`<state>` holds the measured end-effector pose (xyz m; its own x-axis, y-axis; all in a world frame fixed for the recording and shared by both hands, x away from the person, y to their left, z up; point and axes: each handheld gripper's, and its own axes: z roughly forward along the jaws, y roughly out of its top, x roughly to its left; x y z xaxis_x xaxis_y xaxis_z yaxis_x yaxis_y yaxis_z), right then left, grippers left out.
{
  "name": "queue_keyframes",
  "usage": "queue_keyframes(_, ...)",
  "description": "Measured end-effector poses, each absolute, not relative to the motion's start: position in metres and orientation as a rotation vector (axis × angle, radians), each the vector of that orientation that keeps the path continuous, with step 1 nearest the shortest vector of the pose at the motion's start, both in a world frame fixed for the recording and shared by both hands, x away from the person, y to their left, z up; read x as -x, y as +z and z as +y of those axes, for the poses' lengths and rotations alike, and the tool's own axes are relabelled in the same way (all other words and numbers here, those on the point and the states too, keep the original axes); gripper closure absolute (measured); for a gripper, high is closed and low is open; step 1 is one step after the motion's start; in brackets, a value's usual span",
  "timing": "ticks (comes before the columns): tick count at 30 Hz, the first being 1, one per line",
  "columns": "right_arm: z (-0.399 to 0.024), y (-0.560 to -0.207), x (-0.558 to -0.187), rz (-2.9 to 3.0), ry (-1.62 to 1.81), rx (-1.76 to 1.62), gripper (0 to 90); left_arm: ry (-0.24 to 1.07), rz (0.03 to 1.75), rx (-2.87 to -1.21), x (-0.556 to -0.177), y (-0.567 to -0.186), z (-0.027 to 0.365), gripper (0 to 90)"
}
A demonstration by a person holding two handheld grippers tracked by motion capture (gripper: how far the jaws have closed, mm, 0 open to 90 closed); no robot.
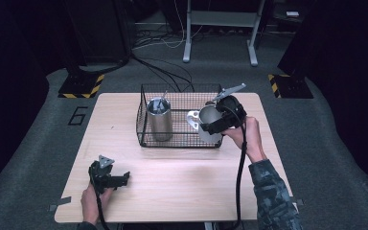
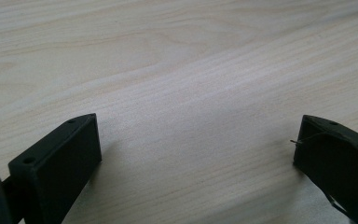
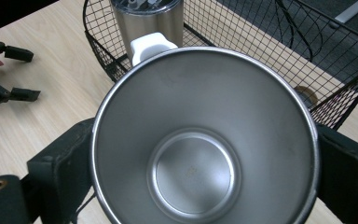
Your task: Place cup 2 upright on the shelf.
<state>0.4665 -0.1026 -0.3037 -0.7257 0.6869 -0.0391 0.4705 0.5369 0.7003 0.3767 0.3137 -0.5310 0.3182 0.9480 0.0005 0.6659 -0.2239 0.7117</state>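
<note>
A steel cup [image 1: 208, 125] with a white handle [image 1: 192, 118] is held at the front right corner of a black wire basket [image 1: 179, 91]. My right gripper [image 1: 214, 125] is shut on it. In the right gripper view the cup [image 3: 196, 154] shows its empty inside between the two jaws of the right gripper [image 3: 205, 172], with the white handle [image 3: 151, 44] on its far side. A taller steel tumbler [image 1: 160, 120] with a lid stands upright in the basket's left half. My left gripper [image 1: 122, 178] rests open at the table's front left, holding nothing [image 2: 198, 140].
The basket [image 3: 261, 42] sits at the back middle of the light wooden table [image 1: 182, 177]. The tumbler [image 3: 147, 18] stands just beyond the cup. The left gripper [image 3: 25, 74] lies far off on the table. Dark floor, cables and stands surround the table.
</note>
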Motion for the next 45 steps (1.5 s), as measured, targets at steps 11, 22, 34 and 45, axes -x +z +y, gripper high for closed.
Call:
queue_keyframes(11,-0.094,-0.301,-0.486,2.460,0.979,-0.961,5.6,0.594,1.421,-1.976,-0.377,-0.531,0.314,0.3)
queue_keyframes(22,-0.087,-0.304,-0.507,2.456,0.961,-0.987,5.6,0.594,1.420,-1.976,-0.377,-0.531,0.314,0.3)
queue_keyframes(34,-0.086,-0.309,-0.529,2.426,0.937,-1.048,5.6,0.595,1.420,-1.976,-0.377,-0.531,0.314,0.3)
queue_keyframes(45,-0.071,-0.317,-0.547,2.408,0.922,-1.078,5.6,0.594,1.416,-1.986,-0.377,-0.531,0.314,0.3)
